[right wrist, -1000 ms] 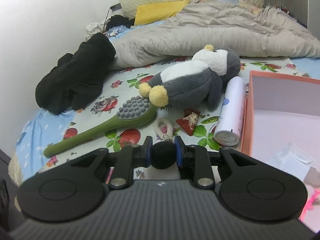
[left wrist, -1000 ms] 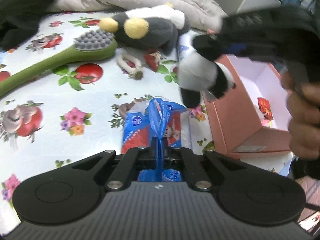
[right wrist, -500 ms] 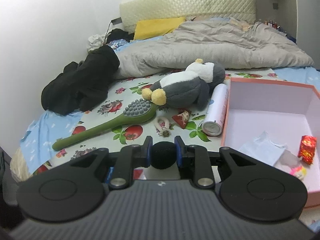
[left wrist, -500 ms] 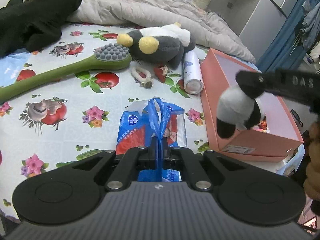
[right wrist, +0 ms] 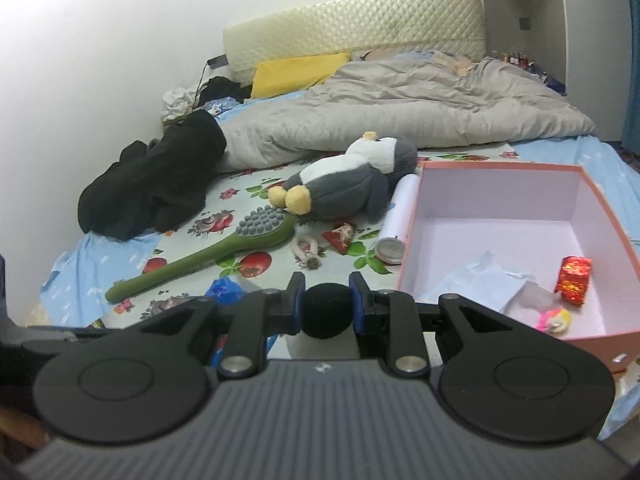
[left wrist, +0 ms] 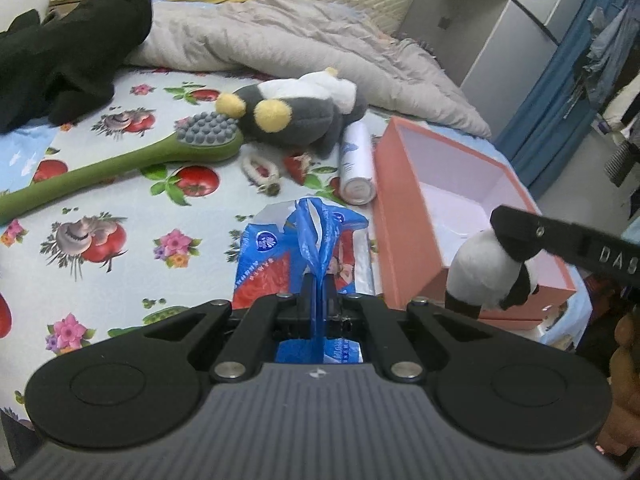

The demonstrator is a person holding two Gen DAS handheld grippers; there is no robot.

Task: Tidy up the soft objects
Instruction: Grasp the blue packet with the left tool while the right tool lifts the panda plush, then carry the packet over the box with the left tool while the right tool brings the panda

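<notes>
My left gripper (left wrist: 319,292) is shut on the twisted handle of a blue plastic bag (left wrist: 316,236), which hangs above the flowered bedsheet. My right gripper (right wrist: 327,300) is shut on a small black-and-white panda plush (right wrist: 326,314); the same panda plush (left wrist: 486,272) hangs from the right gripper's finger (left wrist: 520,228) in the left wrist view, in front of the near wall of the pink box (left wrist: 404,216). A grey penguin plush (left wrist: 296,114) lies on the bed behind a green massage brush (left wrist: 120,164). The pink box (right wrist: 412,220) stands open at the right.
A white spray can (left wrist: 356,168), a small fluffy keyring (left wrist: 262,170) and a red packet (left wrist: 298,162) lie beside the penguin. Black clothing (left wrist: 60,52) and a grey duvet (left wrist: 288,40) fill the back of the bed. Inside the box are a red packet (right wrist: 574,280) and crumpled plastic (right wrist: 480,284).
Both grippers have pulled back and risen from the bed. The panda has swung from above the sheet to the right, in front of the box. The bag has lifted with the left gripper.
</notes>
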